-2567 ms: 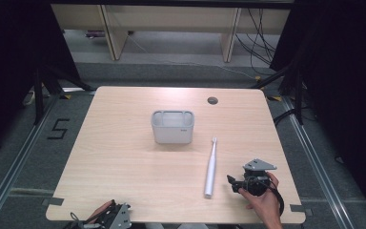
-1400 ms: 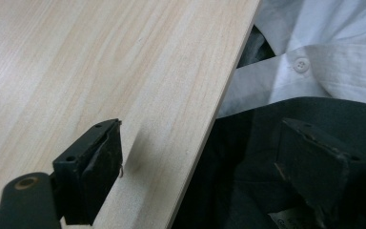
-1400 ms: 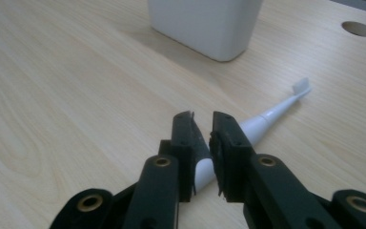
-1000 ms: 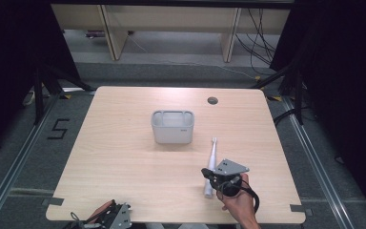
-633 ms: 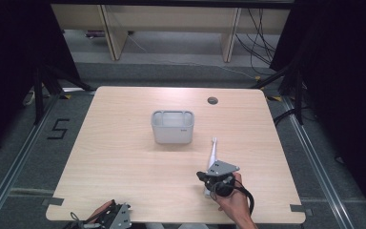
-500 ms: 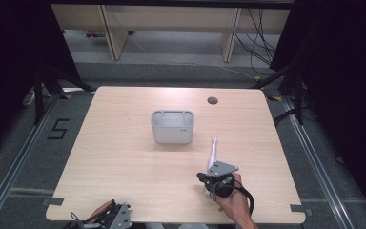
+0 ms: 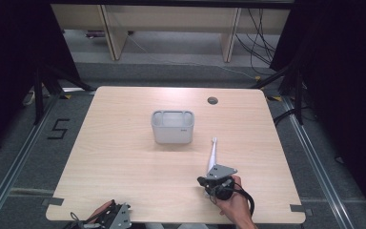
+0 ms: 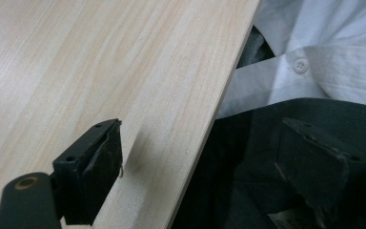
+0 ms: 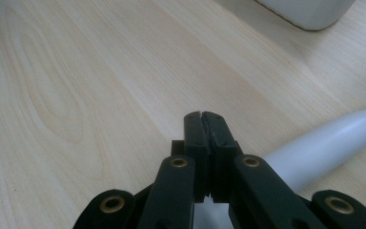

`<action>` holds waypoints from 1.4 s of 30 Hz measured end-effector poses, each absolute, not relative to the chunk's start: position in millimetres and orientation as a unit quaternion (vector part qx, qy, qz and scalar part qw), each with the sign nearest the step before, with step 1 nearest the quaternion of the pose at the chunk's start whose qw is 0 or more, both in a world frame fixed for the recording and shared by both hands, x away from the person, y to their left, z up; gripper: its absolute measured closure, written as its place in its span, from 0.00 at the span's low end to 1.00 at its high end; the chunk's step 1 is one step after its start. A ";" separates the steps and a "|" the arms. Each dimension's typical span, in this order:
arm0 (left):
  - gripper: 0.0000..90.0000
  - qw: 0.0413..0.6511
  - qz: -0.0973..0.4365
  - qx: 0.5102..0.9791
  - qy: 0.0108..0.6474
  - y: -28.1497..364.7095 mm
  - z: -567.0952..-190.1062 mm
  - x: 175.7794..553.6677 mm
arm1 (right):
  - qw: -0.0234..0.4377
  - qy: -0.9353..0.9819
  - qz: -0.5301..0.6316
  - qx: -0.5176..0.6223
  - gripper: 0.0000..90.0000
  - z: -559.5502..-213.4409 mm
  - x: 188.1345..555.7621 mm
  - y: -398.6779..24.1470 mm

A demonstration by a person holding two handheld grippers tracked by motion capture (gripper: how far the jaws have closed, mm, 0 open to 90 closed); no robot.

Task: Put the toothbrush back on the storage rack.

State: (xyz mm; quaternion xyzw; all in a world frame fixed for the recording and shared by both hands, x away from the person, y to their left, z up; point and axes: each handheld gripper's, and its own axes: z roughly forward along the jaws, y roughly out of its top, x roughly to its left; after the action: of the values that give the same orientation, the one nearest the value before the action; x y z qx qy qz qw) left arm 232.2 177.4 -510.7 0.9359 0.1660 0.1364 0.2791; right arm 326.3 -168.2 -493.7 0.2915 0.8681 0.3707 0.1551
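Presently resting at the near edge of the counter [image 7: 124,157], toward its near-left corner: the left tongs [image 7: 108,218], held by a hand there. Standing wide apart in the left gripper view, with nothing between them: the two black jaws of the left tongs [image 8: 209,167], one over the pale wood just inside the counter's edge, the other hanging past it over a dark garment and a white shirt [image 8: 324,57].

Sitting upright near the middle of the counter, a little toward the far edge: a grey bin [image 7: 172,126], well apart from both tongs.

Lying on the right half of the counter, running from just beyond the bin's right side toward the near edge: a long white handle-like tool [image 7: 213,155], slim tip pointing to the far edge, thicker end reaching under the right tongs [image 7: 208,182]. Pressing together tip to tip in the right gripper view, gripping nothing: the jaws of the right tongs [image 9: 203,119], clenched. Lying just beside those jaws, on their right: the white tool [image 9: 324,143], flat on the wood. Gripping the right tongs from the near edge: the right hand [image 7: 233,205].
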 end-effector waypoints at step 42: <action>0.17 0.277 0.136 0.936 0.166 177.9 -510.7 232.4 | 0.130 0.866 0.344 0.339 0.98 -496.2 308.7 -214.7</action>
State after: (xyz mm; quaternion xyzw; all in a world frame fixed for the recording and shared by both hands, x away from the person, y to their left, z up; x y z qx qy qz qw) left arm 232.4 177.9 -510.7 0.9364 0.1660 0.1364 0.2774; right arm 308.7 -214.7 -496.2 0.3388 0.8659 0.3441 0.1304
